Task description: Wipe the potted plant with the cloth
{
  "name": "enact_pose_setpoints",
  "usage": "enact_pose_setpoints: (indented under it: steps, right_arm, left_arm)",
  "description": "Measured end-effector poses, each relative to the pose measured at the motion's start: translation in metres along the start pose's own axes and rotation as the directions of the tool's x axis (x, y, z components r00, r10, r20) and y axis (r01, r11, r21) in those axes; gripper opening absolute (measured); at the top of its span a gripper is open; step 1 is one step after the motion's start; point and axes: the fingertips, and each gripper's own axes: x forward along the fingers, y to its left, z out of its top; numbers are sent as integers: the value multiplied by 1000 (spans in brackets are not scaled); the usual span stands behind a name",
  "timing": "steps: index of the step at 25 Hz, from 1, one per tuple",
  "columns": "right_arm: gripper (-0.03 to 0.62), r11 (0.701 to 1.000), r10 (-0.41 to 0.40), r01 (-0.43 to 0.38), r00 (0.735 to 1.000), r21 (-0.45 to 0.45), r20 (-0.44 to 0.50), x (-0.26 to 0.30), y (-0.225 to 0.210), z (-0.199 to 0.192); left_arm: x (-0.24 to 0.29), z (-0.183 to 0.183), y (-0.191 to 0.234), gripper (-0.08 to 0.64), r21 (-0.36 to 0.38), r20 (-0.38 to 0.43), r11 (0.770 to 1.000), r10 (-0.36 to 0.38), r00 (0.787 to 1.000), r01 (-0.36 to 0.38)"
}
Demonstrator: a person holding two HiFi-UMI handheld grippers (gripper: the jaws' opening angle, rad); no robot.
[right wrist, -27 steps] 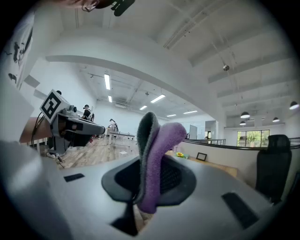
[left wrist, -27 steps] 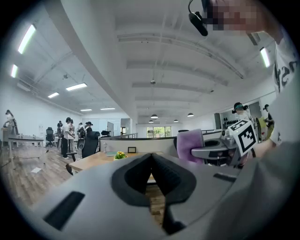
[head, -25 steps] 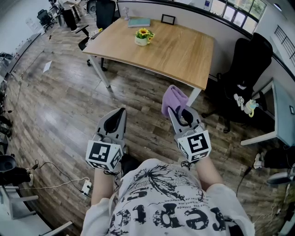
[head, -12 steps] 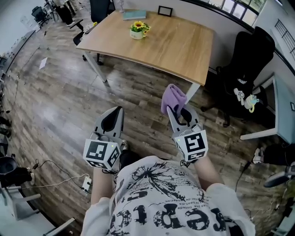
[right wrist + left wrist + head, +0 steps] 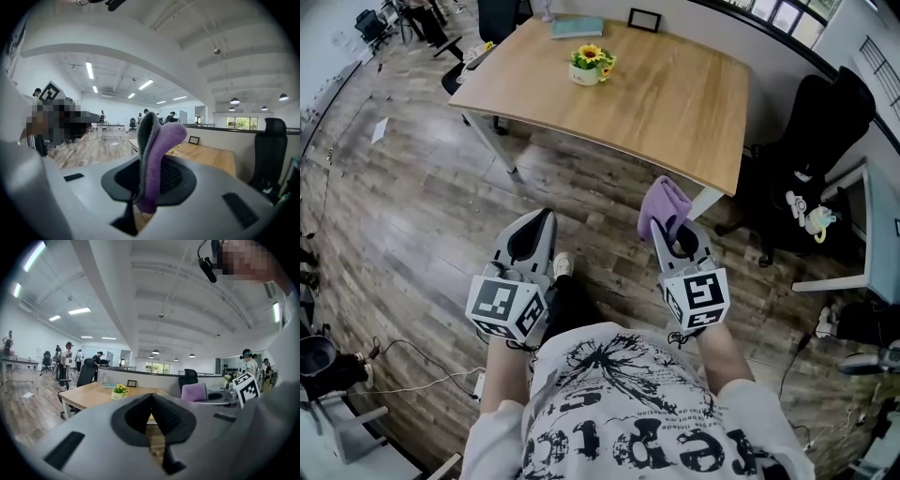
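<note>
**Little Print That Can Be Read**

Only the white T-shirt (image 5: 637, 412) bears lettering. Bold black characters run under a sketched graphic, but they are creased and cut off by the picture's edge, and only something like "rep" can be made out. The marker cube (image 5: 508, 307) on the left gripper (image 5: 544, 217) and its twin on the right gripper (image 5: 666, 225) show black-and-white square codes, not letters. The picture frame (image 5: 643, 19) on the desk is too small to read.

The table (image 5: 675, 103) occupies the upper centre of the head view. The potted plant (image 5: 592, 66) stands on its upper left part, below the book (image 5: 577, 26). The left gripper (image 5: 544, 217) and right gripper (image 5: 667, 230) sit at lower centre, the cloth (image 5: 664, 204) between the latter's jaws.
</note>
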Motion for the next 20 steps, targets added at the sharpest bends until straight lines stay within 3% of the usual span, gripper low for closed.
enact_pose_setpoints:
  steps: [7,13,20]
  right_arm:
    - [71,996,-78,79,996,34,-44,110,-13,33]
    - [71,983,-176,180,981,39,-80,218,-27,63]
    - [71,961,-264,272,956,46,-127,297,-39,78]
  left_arm:
    - [78,23,109,3,-22,-18,998,-60,998,60]
    - [145,41,218,3,37,-18,994,-100,995,101]
    - [212,44,285,3,27,-45,972,-231,972,232]
